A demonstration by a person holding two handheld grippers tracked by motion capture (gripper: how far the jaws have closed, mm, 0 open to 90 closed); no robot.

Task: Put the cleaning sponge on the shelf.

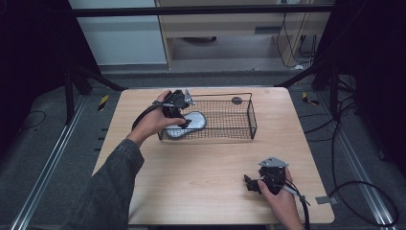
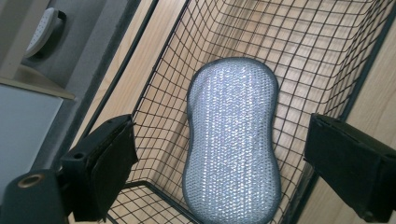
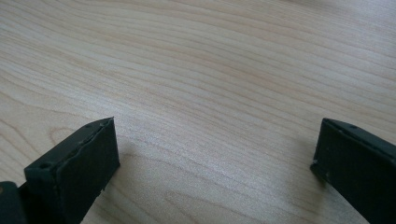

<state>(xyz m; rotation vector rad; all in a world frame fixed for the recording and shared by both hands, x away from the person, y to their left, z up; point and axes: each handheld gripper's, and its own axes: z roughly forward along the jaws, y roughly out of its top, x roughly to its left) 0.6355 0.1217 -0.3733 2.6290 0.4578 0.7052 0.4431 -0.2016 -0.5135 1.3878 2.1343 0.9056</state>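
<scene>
A silvery-grey peanut-shaped scrubbing sponge (image 1: 187, 123) (image 2: 232, 140) lies in the left end of a black wire basket (image 1: 235, 125) (image 2: 308, 51) at the back of the wooden table (image 1: 201, 167). My left gripper (image 1: 181, 119) (image 2: 224, 158) hovers just above the sponge, open, with its jaws wide on either side and nothing held. My right gripper (image 1: 250, 184) (image 3: 215, 163) rests low over bare tabletop (image 3: 210, 84) at the front right, open and empty, pointing left.
A small dark round object (image 1: 236, 100) sits beside the basket's far rim. Cables trail from both grippers. Black frame posts and floor rails surround the table; a cabinet and cables stand beyond it.
</scene>
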